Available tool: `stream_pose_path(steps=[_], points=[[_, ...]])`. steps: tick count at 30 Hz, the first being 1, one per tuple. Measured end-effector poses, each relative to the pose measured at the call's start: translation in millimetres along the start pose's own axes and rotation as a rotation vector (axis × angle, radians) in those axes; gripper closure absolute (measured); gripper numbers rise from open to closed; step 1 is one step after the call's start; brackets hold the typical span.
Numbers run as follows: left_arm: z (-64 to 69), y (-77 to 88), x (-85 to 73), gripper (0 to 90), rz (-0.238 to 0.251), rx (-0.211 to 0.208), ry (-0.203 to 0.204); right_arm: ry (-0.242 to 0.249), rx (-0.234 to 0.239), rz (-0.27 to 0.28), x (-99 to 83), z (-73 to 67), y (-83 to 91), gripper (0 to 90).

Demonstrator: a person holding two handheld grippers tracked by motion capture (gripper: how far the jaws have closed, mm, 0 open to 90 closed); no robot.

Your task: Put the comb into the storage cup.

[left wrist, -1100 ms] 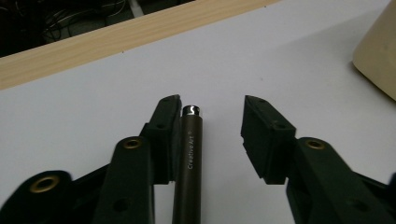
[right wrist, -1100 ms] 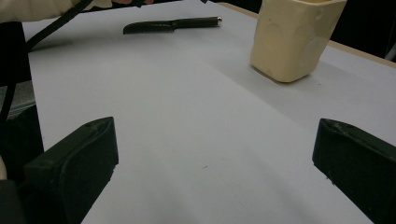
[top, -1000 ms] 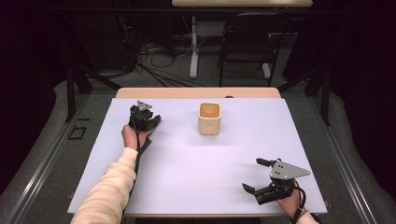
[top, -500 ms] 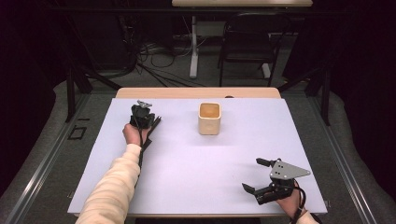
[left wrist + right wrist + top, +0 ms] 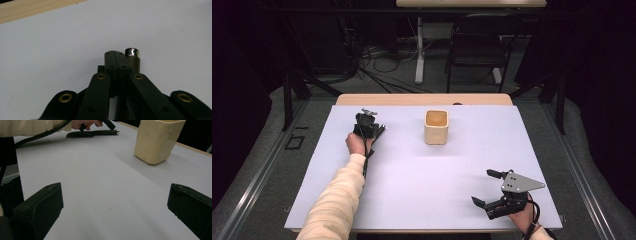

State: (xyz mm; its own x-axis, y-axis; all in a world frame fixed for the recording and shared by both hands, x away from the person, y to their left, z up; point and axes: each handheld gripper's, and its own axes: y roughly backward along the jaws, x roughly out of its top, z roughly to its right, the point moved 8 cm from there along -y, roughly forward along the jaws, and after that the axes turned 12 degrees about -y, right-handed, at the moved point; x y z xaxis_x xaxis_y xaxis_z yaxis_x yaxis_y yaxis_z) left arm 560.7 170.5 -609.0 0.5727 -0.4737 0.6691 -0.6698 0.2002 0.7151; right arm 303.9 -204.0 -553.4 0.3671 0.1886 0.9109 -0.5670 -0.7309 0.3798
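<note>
Black slim tool with a toothed edge and a shiny silver end cap [image 5: 92, 133] is lying flat on the white table sheet [image 5: 412, 190], at the far left, well apart from the cream square plastic cup [image 5: 436, 127]. In the left gripper view its dark handle [image 5: 133, 62] is running alongside your jaws, cap pointing away from you, just beside the right-hand jaw and not between the two. Your left gripper [image 5: 113, 53] is sitting with its jaws pressed flat together on nothing, so by my reading the handle is lying outside the grip. That sideways offset is what the coming move is turning on: you are likely needing to spread the jaws and slide across until they are straddling the handle's long axis. Your right gripper [image 5: 482, 186] is resting at the near right corner, jaws spread wide and empty, much farther from the tool.
</note>
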Motion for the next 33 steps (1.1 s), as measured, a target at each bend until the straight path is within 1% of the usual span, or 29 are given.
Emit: stream_pose_path(steps=[1, 3, 5, 6, 7, 8, 10, 12, 13, 14, 15, 20, 23, 26, 28, 30, 33], points=[[1.0, -0.7, 0.1, 90.0, 0.002, -0.005, 0.002, -0.001, 0.001, 0.005, 0.5, 0.0, 0.2, 0.0], [3.8, -2.1, -0.1, 90.0, 0.002, -0.014, 0.002, -0.002, -0.001, -0.002, -0.4, 0.5, -0.5, 0.0], [7.0, -2.7, 0.8, 90.0, -0.011, -0.02, -0.021, -0.002, 0.0, -0.001, 0.0, -0.1, -0.5, 0.0], [7.0, -2.7, 0.8, 90.0, -0.011, -0.02, -0.021, 0.002, 0.0, 0.001, 0.3, 0.0, -0.4, 0.0], [8.5, -1.9, 1.9, 90.0, -0.013, -0.023, -0.031, 0.001, 0.0, 0.0, 0.2, 0.1, -0.4, 0.0], [9.0, -1.5, 3.0, 90.0, -0.003, -0.022, -0.029, -0.002, -0.001, -0.002, -0.1, 0.3, -0.4, 0.0], [10.6, 0.4, 3.6, 90.0, -0.005, -0.036, -0.034, -0.001, -0.002, 0.006, 0.7, 0.5, 0.0, 0.0], [11.5, 0.7, 4.1, 90.0, -0.001, -0.036, -0.032, 0.0, -0.002, 0.006, 0.9, 0.5, 0.4, 0.0], [14.4, 1.8, 4.6, 90.0, -0.003, -0.053, -0.032, -0.002, 0.0, 0.005, 0.6, 0.3, -0.3, 0.0], [14.4, 1.8, 4.6, 90.0, -0.003, -0.053, -0.032, -0.002, 0.0, 0.005, 0.6, 0.3, -0.3, 0.0], [17.5, 2.7, 5.9, 90.0, 0.0, -0.059, -0.041, -0.001, 0.0, 0.005, 0.8, 0.3, -0.5, 0.0], [22.4, 5.5, 8.1, 90.0, 0.006, -0.075, -0.053, 0.001, -0.002, 0.003, 0.8, 0.7, -0.8, 0.0], [27.6, 6.5, 7.4, 90.0, 0.002, -0.097, -0.062, 0.0, 0.0, 0.006, 1.3, 0.2, -0.8, 0.0], [29.6, 6.8, 6.5, 90.0, -0.002, -0.103, -0.066, 0.001, 0.0, 0.002, 0.9, 0.5, -1.0, 0.0], [32.3, 6.5, 6.6, 90.0, 0.005, -0.111, -0.058, 0.0, 0.001, 0.005, 1.3, 0.2, -1.1, 0.0], [34.0, 7.6, 6.2, 90.0, 0.002, -0.115, -0.072, 0.0, 0.001, 0.0, 0.8, 0.2, -1.7, 0.0], [38.0, 9.7, 5.0, 90.0, -0.001, -0.123, -0.076, 0.001, 0.002, 0.004, 1.3, 0.0, -1.1, 0.0]])
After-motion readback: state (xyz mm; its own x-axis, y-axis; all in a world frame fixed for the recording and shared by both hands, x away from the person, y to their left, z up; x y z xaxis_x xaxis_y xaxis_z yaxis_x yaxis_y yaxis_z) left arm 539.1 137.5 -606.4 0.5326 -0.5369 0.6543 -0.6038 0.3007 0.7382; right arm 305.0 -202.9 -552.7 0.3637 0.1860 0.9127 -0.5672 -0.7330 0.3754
